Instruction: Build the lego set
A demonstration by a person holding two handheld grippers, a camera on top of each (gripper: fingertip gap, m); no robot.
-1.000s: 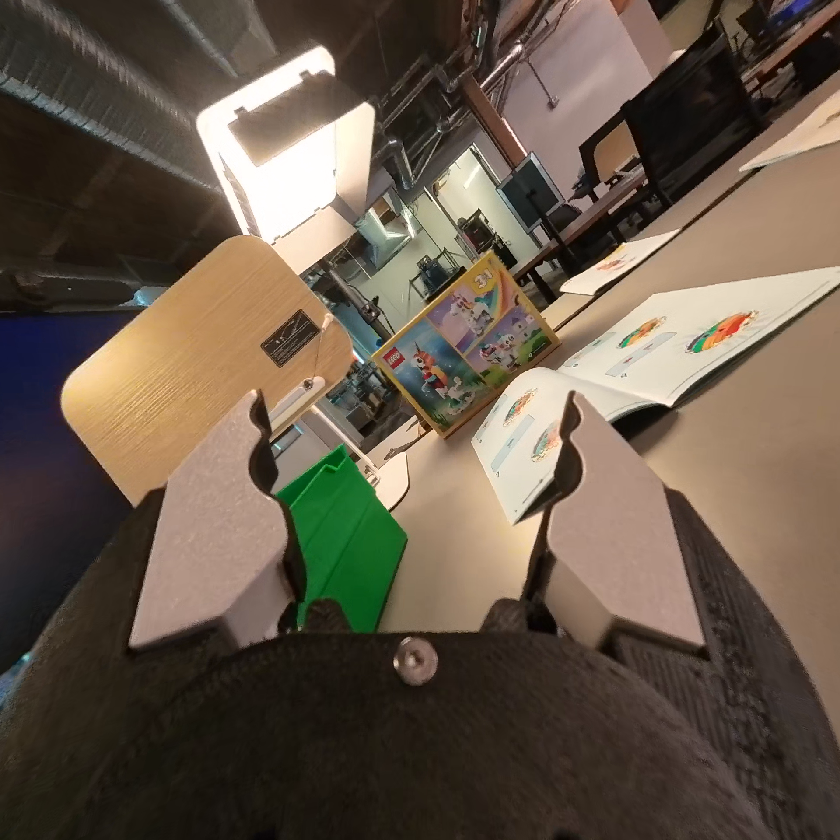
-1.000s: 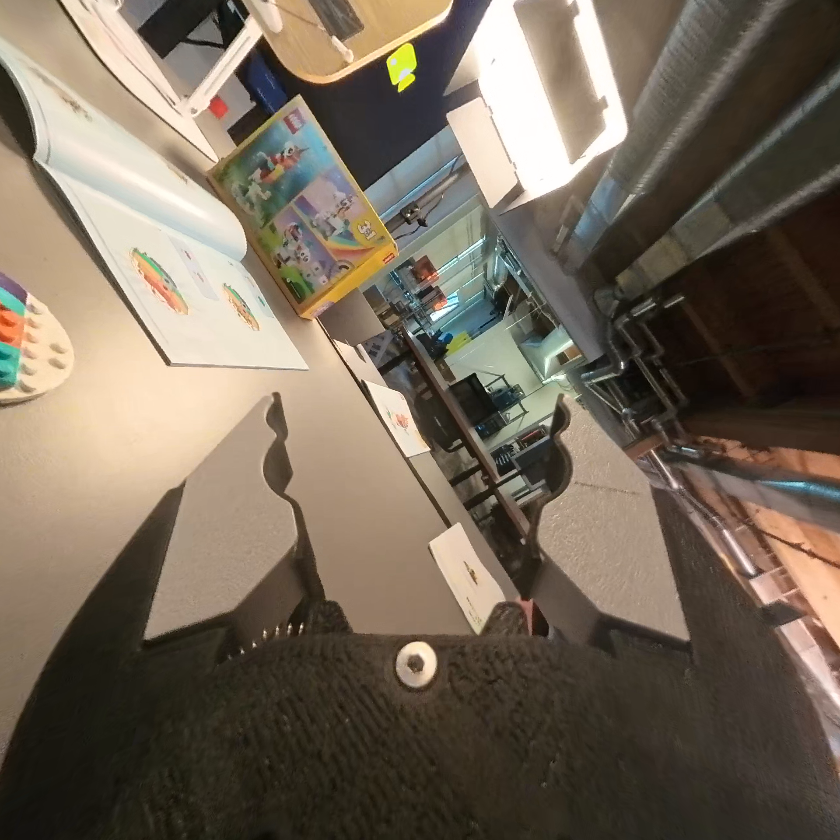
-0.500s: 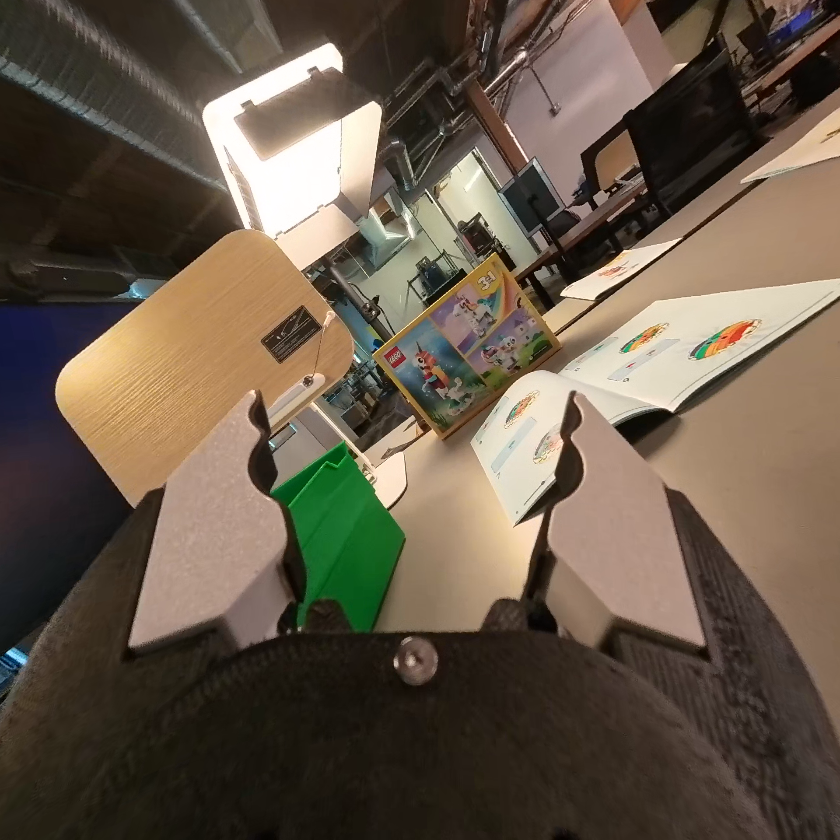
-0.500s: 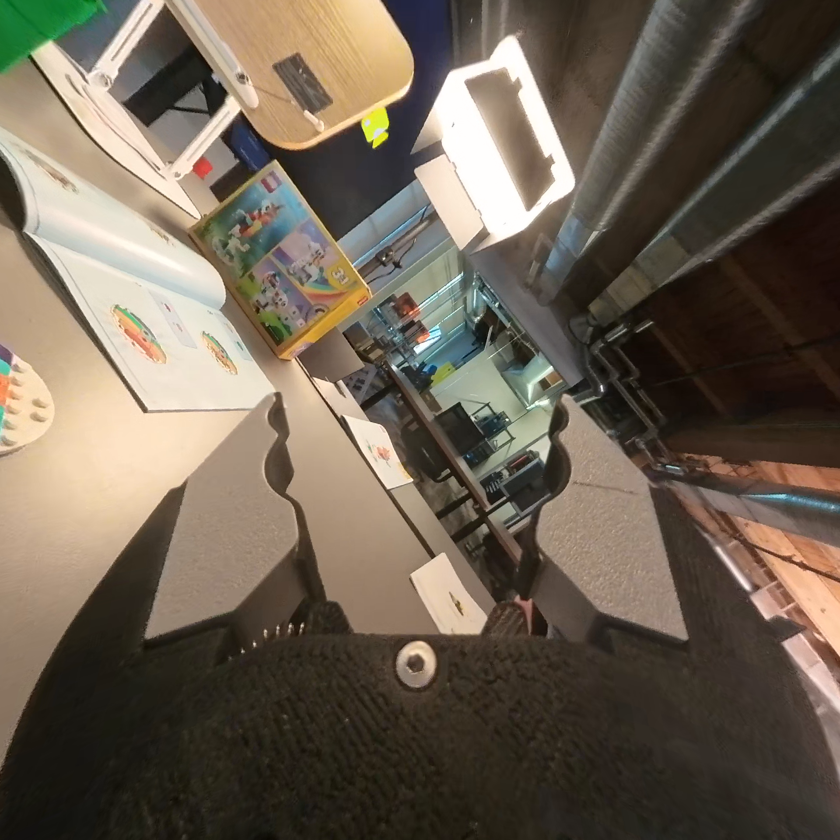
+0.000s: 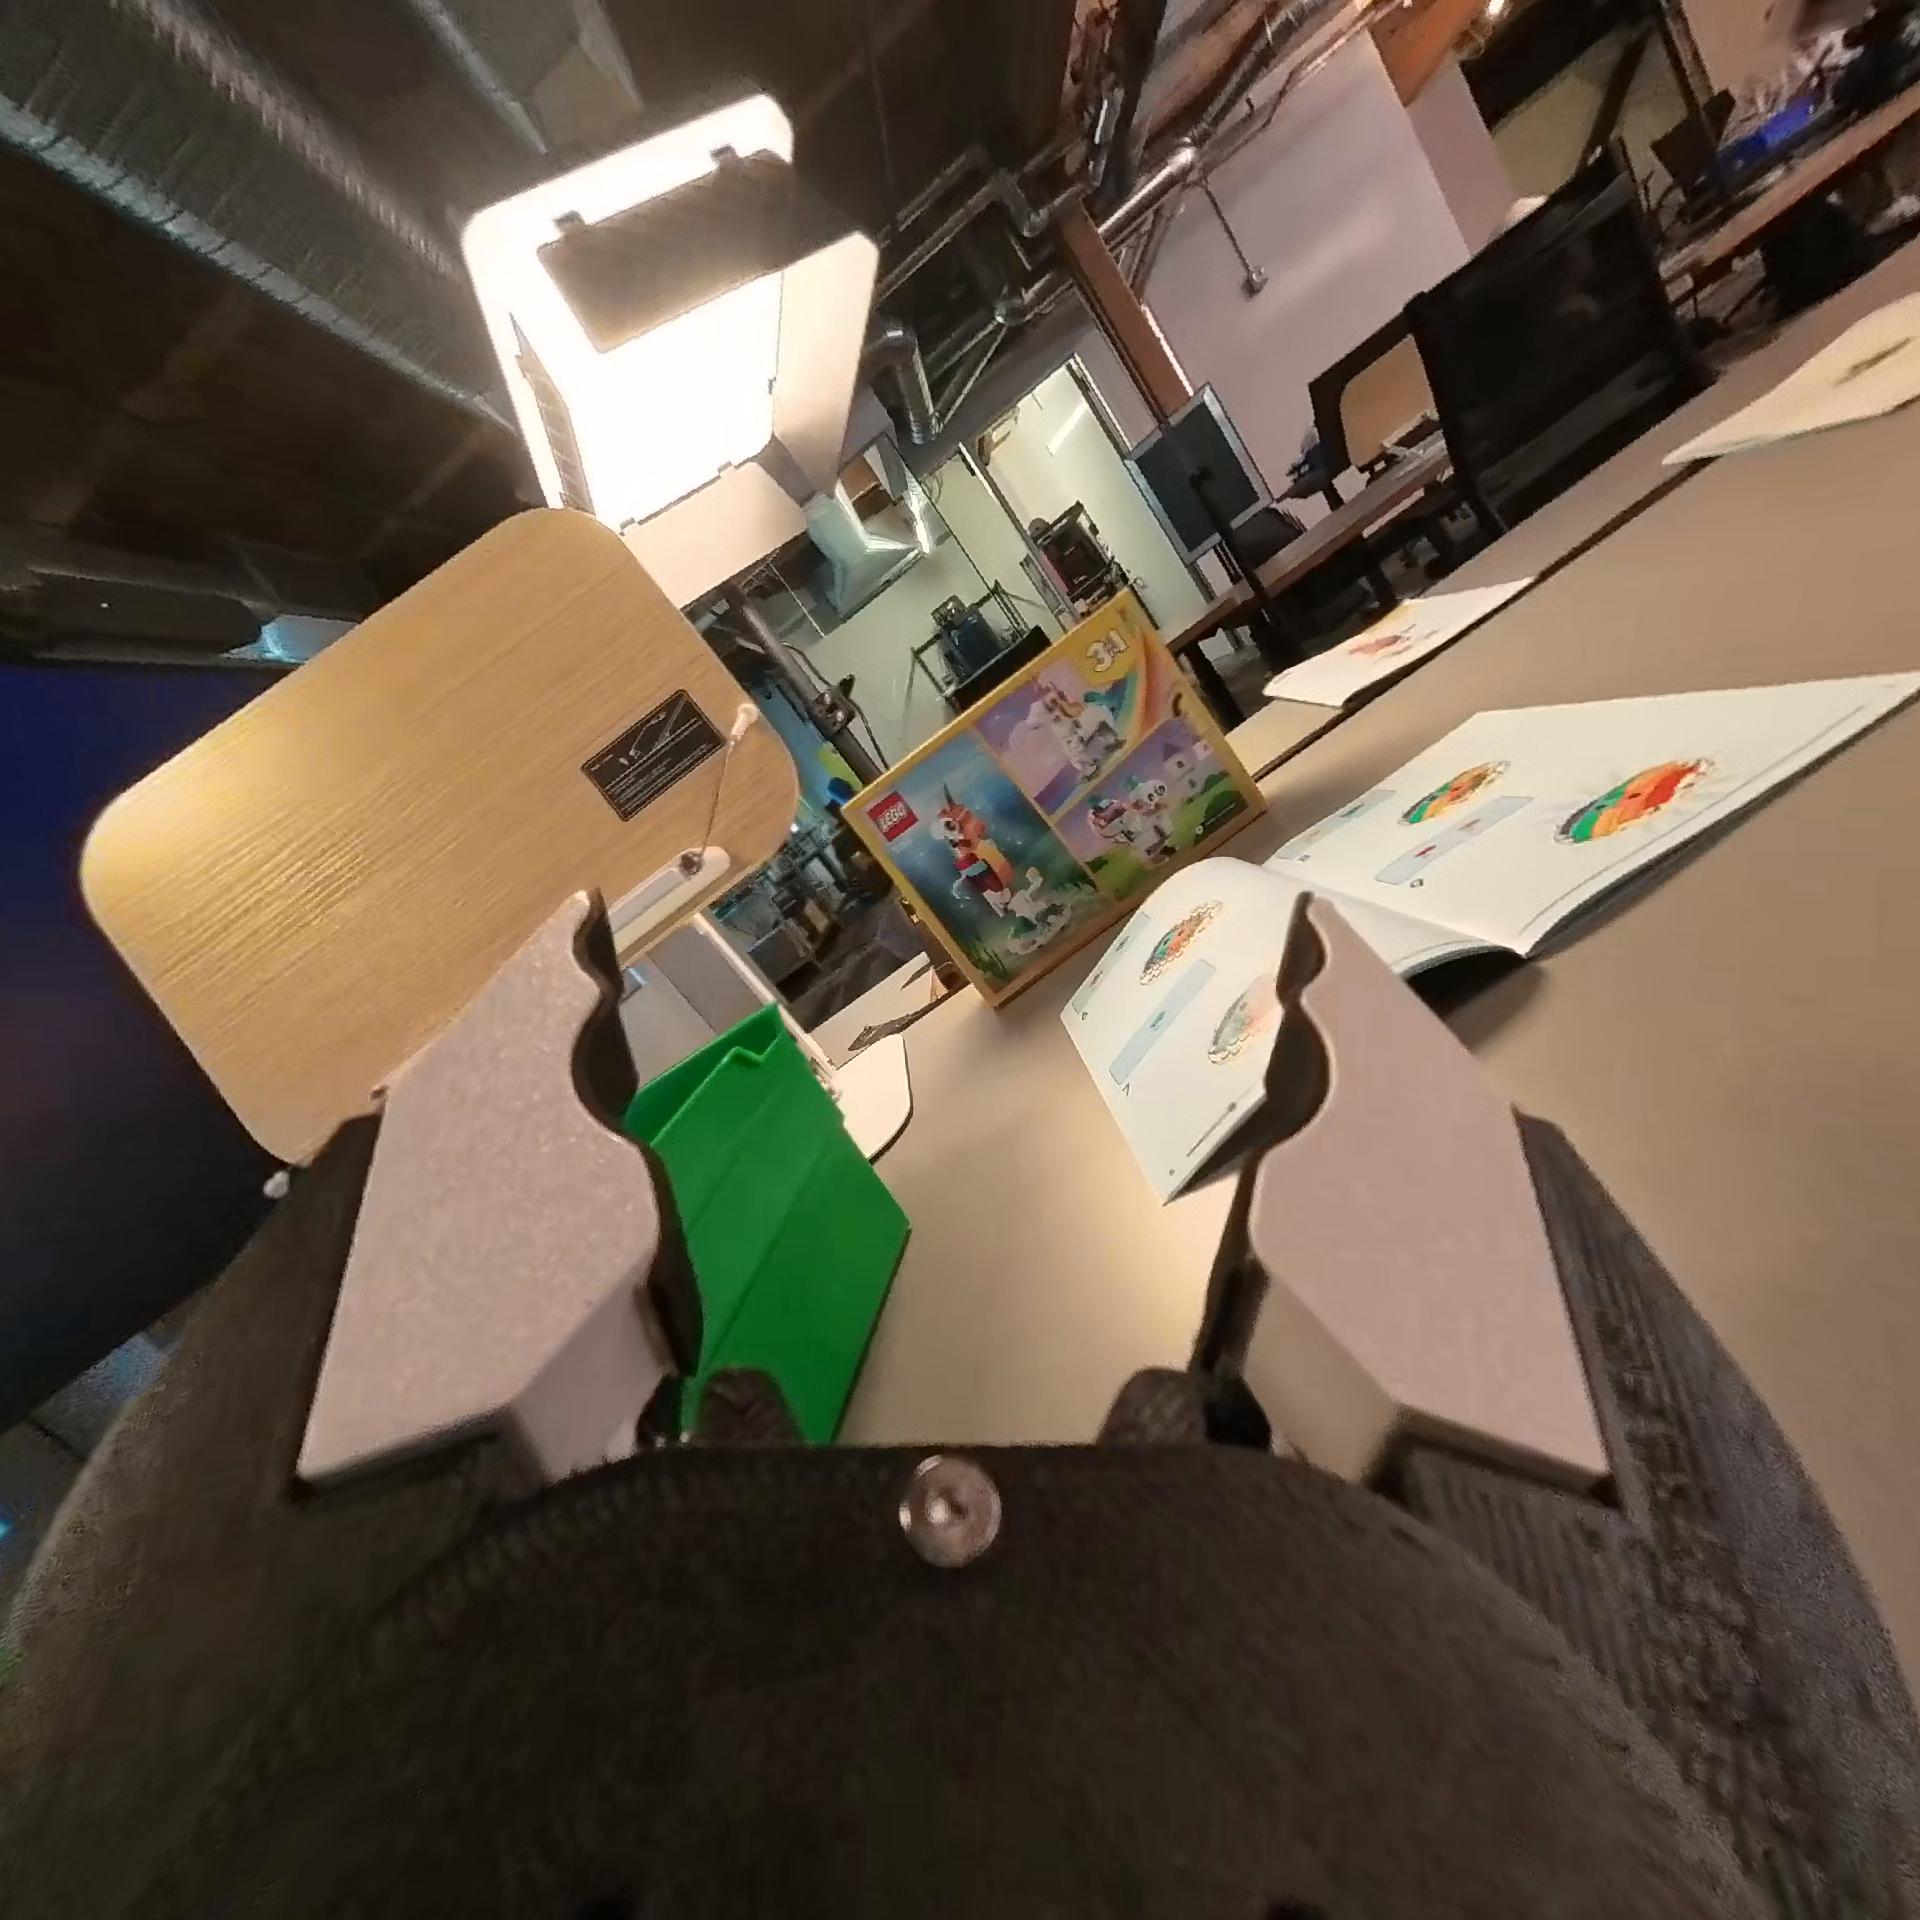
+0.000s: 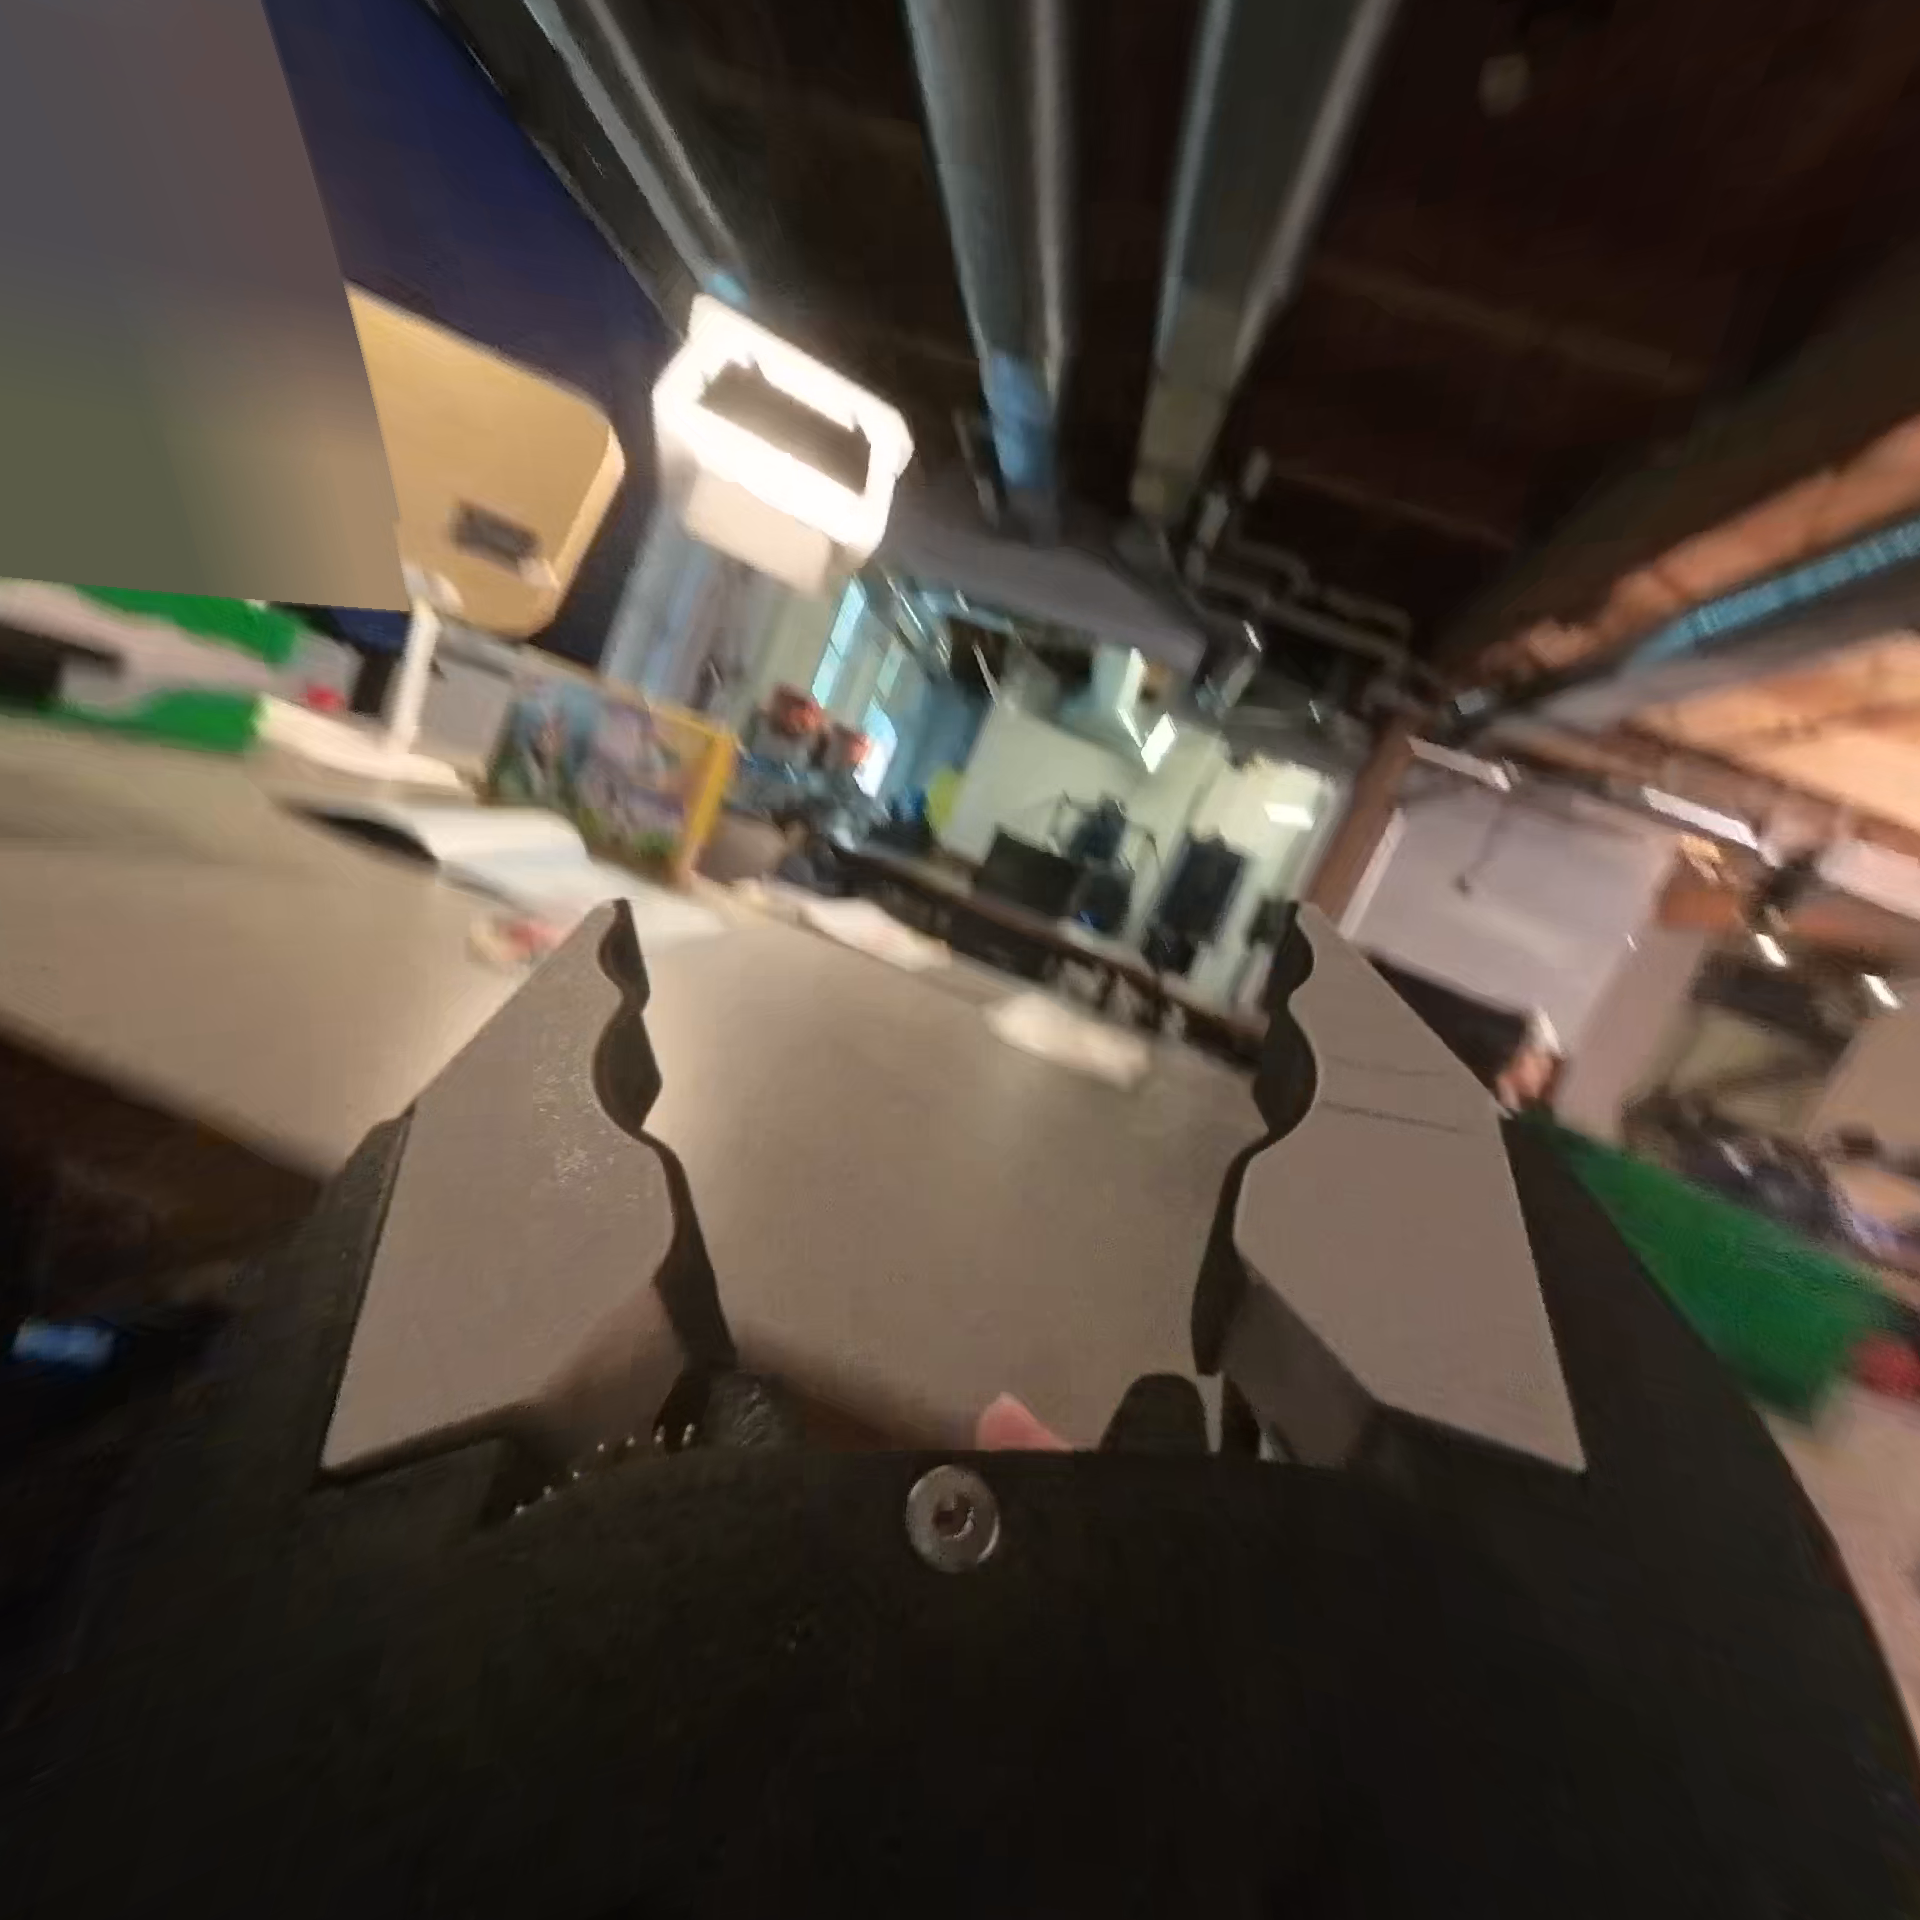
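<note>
My left gripper (image 5: 945, 914) is open and empty, low over the grey table (image 5: 1714, 1091). Ahead of it lie the open instruction booklet (image 5: 1455, 862) and the yellow-edged set box (image 5: 1049, 810), which stands upright. A green bin (image 5: 769, 1195) sits just behind the left finger. My right gripper (image 6: 956, 920) is open and empty, held level above the table (image 6: 883, 1122). The right wrist view is blurred; the set box (image 6: 613, 774) and the booklet (image 6: 499, 842) show far off to the left. No loose bricks show in either view.
A wooden-topped stand (image 5: 416, 852) with a white base rises at the left. Loose sheets (image 5: 1392, 644) lie farther back on the table. A green bin (image 6: 1714, 1309) sits beside the right finger, another green bin (image 6: 177, 675) at far left. A bright lamp panel (image 5: 665, 301) hangs above.
The right gripper has rotated and swung fast: its view went from tilted sideways to level, the colourful build on the white plate left the frame. The left gripper has barely moved.
</note>
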